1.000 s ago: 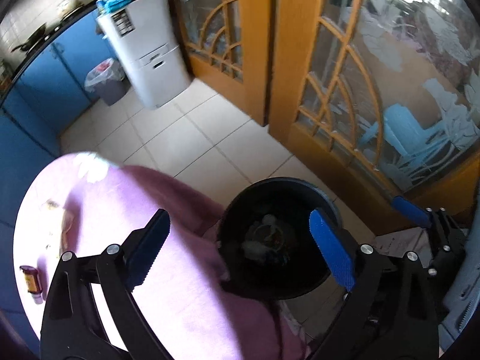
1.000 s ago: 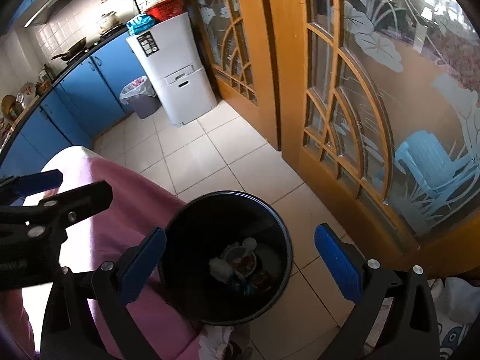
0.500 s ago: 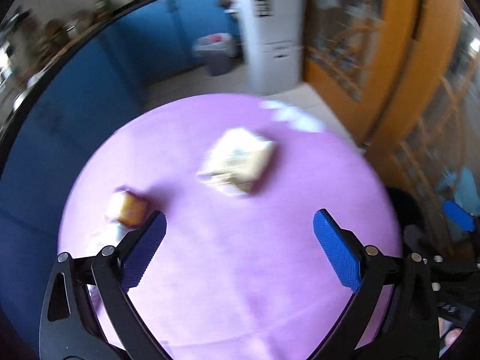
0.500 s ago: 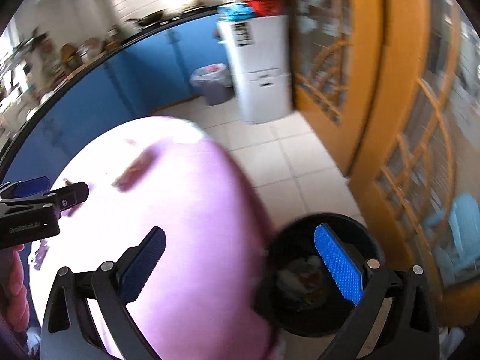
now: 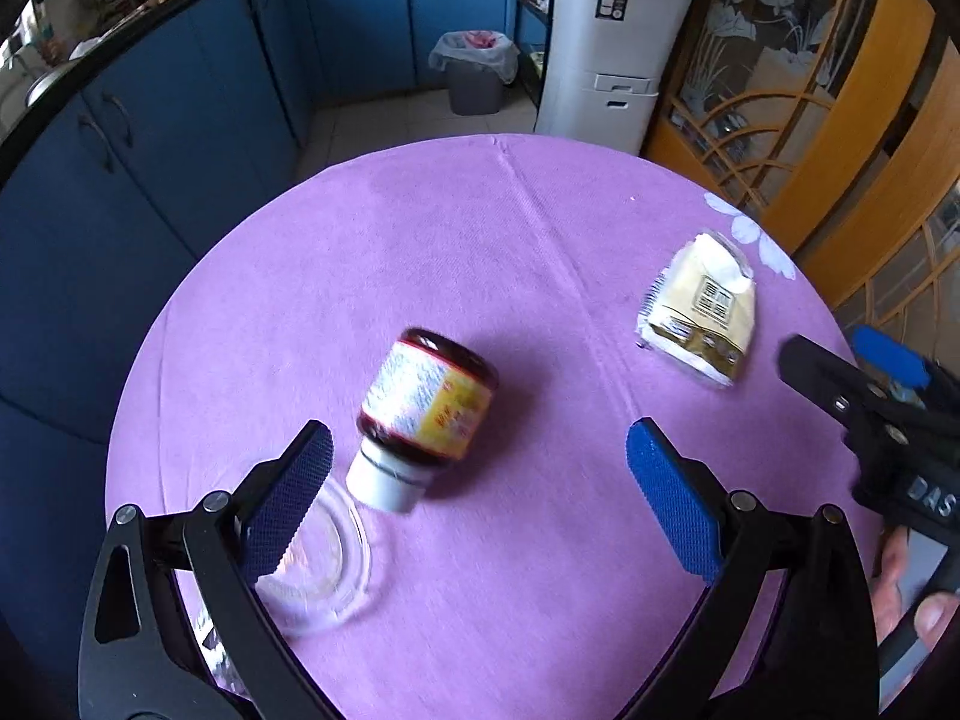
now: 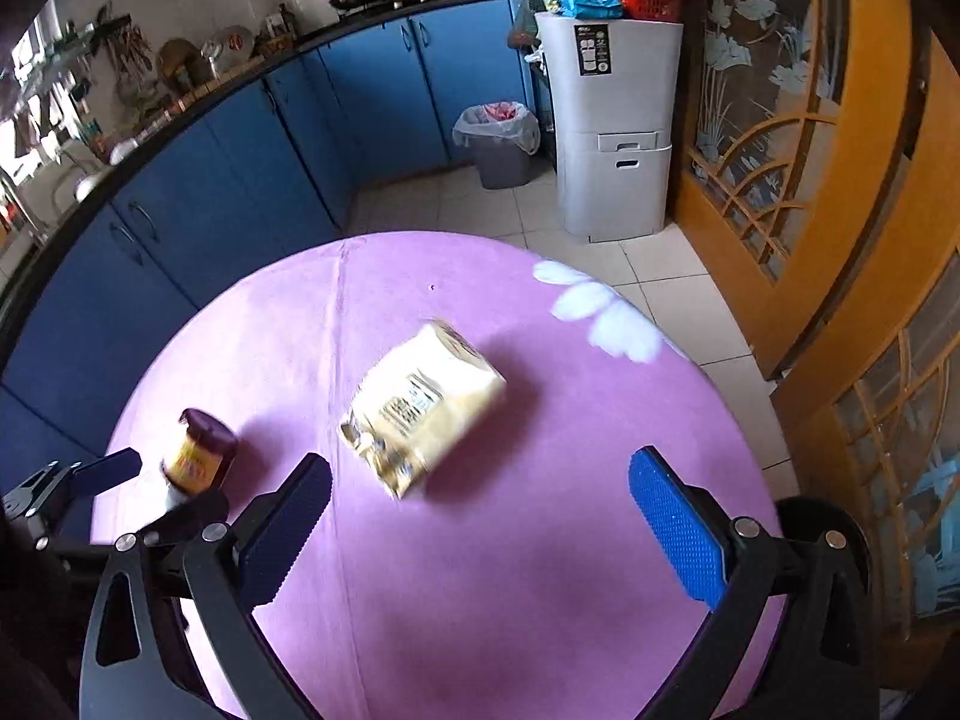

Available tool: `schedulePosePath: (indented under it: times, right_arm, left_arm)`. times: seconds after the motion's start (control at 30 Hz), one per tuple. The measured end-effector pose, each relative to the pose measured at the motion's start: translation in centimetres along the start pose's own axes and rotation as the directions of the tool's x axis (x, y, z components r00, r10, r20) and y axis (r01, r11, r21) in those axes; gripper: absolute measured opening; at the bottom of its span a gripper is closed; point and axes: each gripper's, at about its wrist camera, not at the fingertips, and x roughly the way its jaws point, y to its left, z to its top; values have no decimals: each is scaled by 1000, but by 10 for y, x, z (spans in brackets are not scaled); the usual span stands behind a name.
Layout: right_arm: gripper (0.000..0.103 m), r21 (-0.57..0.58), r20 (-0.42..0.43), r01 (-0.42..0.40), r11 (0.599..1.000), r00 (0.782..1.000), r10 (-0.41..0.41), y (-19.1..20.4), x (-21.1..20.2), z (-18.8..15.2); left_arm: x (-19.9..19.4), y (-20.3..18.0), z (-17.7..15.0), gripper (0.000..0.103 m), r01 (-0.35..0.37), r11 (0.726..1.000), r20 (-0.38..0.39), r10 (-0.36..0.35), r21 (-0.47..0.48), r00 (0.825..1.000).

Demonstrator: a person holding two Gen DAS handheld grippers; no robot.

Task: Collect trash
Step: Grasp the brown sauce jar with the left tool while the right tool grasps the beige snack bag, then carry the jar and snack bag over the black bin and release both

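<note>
A dark brown bottle (image 5: 423, 414) with a yellow and white label and a white cap lies on its side on the round purple table (image 5: 480, 252). My left gripper (image 5: 480, 504) hovers open just in front of it, holding nothing. A cream snack packet (image 5: 702, 306) lies at the table's right side. In the right wrist view the packet (image 6: 420, 405) lies just ahead of my open, empty right gripper (image 6: 480, 528), and the bottle (image 6: 198, 459) is at the left. The black trash bin (image 6: 822, 525) shows beyond the table's right edge.
A clear glass dish (image 5: 318, 564) sits by my left gripper's left finger. Blue cabinets (image 6: 252, 150) line the far wall, with a lined grey waste bin (image 6: 498, 144) and a white appliance (image 6: 612, 120) beside them. Orange glazed doors (image 6: 798, 150) stand on the right.
Both grippers have swung from over the black bin back to the table. The left now faces the bottle, the right faces the packet. Both stayed open.
</note>
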Motion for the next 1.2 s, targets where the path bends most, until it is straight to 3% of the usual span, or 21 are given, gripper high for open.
schedulePosePath:
  times: [0.17,0.37,0.43,0.47,0.5,0.53,0.6,0.7,0.9,1.2]
  right_arm:
    - [97,15,-47,10,1000,999,-10,14,26,14]
    - [97,-14,-89,27,1000,996,-28,35,52,23]
    - [95,-30,-101,37,999,994,-40,39,58,21]
    - [92,-39,-103,49,998,993,-52,40,60,19]
    - [75,-47,-105,59,997,992,-63,41,60,16]
    - [71,-52,-105,70,996,992,-75,43,61,15]
    - [48,-78,-84,70,995,994,-76,45,56,12]
    - [37,-97,-73,62,993,995,-69,44,47,9]
    - [34,-85,-31,45,995,998,-48,31,18,3]
    - [35,-3,17,69,998,997,-69,-25,-26,-12]
  left_arm:
    - [18,11,7,91,2,1000,-14,-2,-9,1000]
    - [35,33,8,70,21,998,-53,-24,-59,998]
    - [40,38,7,57,21,997,-66,-26,-78,997]
    - [40,40,6,55,17,997,-56,-22,-79,998]
    - [38,40,5,50,12,997,-47,-16,-77,999]
    - [38,42,5,46,16,997,-51,-20,-80,998]
    - [36,43,4,46,16,995,-46,-20,-98,999]
    - [30,44,3,46,24,993,-42,-29,-114,999]
    - [5,26,7,46,28,997,8,-27,-75,1000]
    - [-17,-49,11,46,48,998,40,-50,51,998]
